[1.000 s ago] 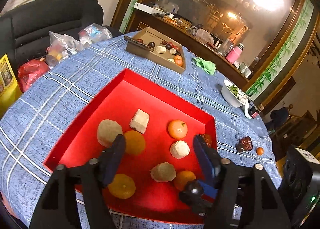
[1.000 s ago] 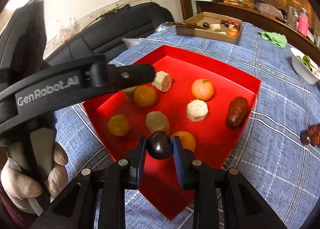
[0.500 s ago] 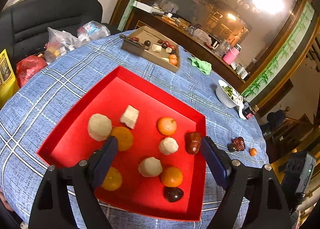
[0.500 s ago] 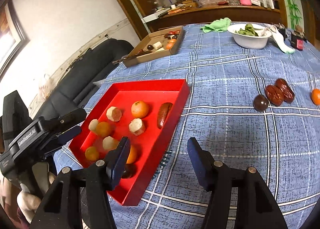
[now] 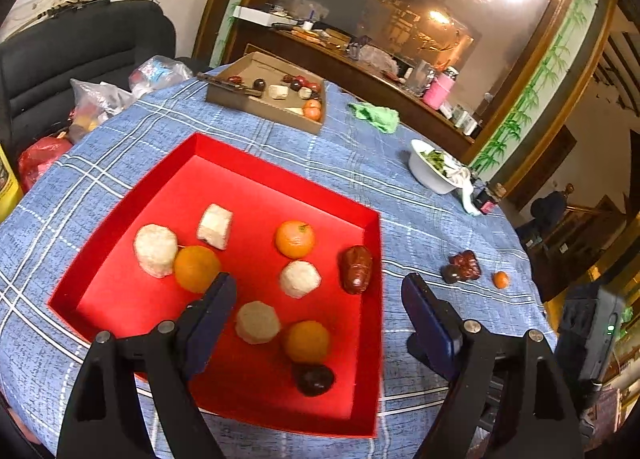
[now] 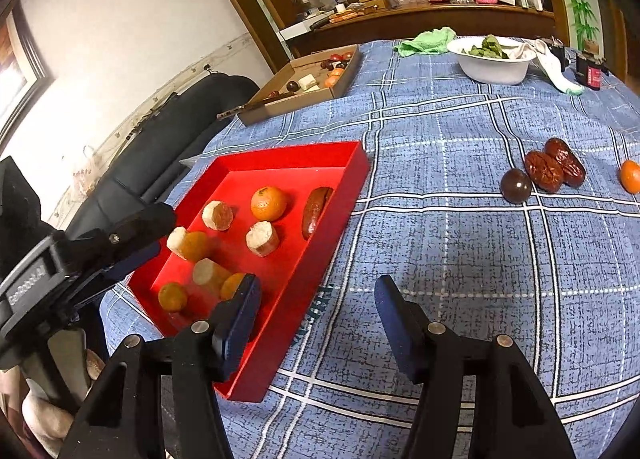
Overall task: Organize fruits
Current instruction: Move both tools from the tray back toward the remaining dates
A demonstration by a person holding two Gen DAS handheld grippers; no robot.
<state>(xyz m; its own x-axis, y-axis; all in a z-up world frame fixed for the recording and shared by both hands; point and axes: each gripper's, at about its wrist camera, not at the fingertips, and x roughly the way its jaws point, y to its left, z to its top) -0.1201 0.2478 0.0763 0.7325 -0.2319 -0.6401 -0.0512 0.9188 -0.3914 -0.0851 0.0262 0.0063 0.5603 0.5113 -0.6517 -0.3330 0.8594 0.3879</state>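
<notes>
Over the near edge of the blue plaid tablecloth (image 6: 460, 251), the right gripper (image 6: 316, 309) hangs with its fingers spread wide and nothing between them, beside the red tray (image 6: 320, 259). The left gripper (image 5: 318, 309) is just as wide and empty above the tray's near corner, where a dark plum (image 5: 314, 379) lies against an orange (image 5: 306, 341). Further in sit 3 more oranges, 4 pale chunks (what they are I cannot tell) and a red date (image 5: 356, 269). Out on the cloth, well apart from the tray, wait another plum (image 6: 516, 185), 2 dates (image 6: 554, 167) and a small orange (image 6: 631, 176). Beyond stand a white bowl (image 6: 492, 71) and a cardboard box (image 6: 304, 87).
</notes>
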